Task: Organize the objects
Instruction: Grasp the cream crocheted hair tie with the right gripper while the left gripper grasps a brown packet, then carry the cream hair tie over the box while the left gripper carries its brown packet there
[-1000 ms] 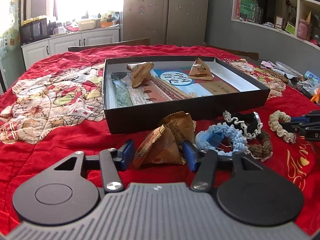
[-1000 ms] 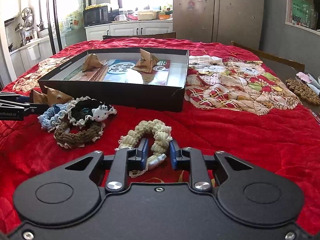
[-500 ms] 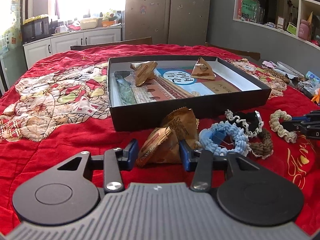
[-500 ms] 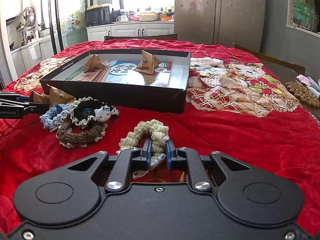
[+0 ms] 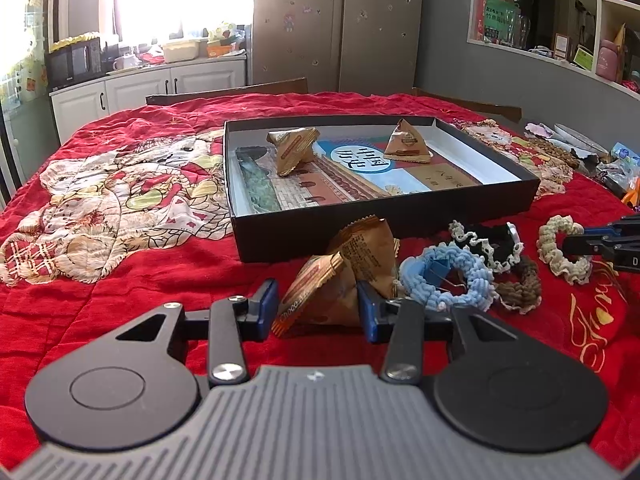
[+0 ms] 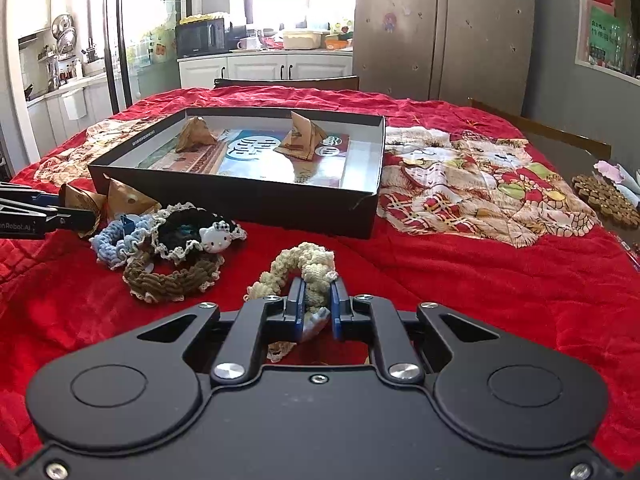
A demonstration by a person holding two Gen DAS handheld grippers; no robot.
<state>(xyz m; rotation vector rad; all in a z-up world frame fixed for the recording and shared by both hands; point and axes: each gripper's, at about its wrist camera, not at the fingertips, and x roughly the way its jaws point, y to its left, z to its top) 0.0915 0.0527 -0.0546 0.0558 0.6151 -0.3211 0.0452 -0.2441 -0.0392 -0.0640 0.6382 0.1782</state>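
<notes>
On the red quilt in front of the black box [image 5: 384, 228], my left gripper [image 5: 318, 308] is shut on a brown triangular snack packet [image 5: 320, 296]. A second packet [image 5: 368, 248] leans just behind it. Two more packets [image 5: 294, 148] [image 5: 406, 144] lie on a book inside the box. My right gripper [image 6: 316, 308] is shut on a cream scrunchie [image 6: 304, 260], also seen from the left wrist as the cream scrunchie [image 5: 560, 264]. Between the grippers lie a blue scrunchie [image 6: 116, 244], a black lace scrunchie with a cat charm [image 6: 188, 224] and a brown scrunchie [image 6: 172, 280].
A wooden trivet [image 6: 604, 200] and loose clutter [image 5: 580, 148] sit at the table's right edge. Chair backs [image 5: 228, 90] stand at the far side. Kitchen cabinets and a fridge are beyond. The quilt left of the box is bare fabric.
The left jaws narrowed until their pads met the brown packet. The right jaws closed onto the cream scrunchie and bunched it. Neither hand shifted much.
</notes>
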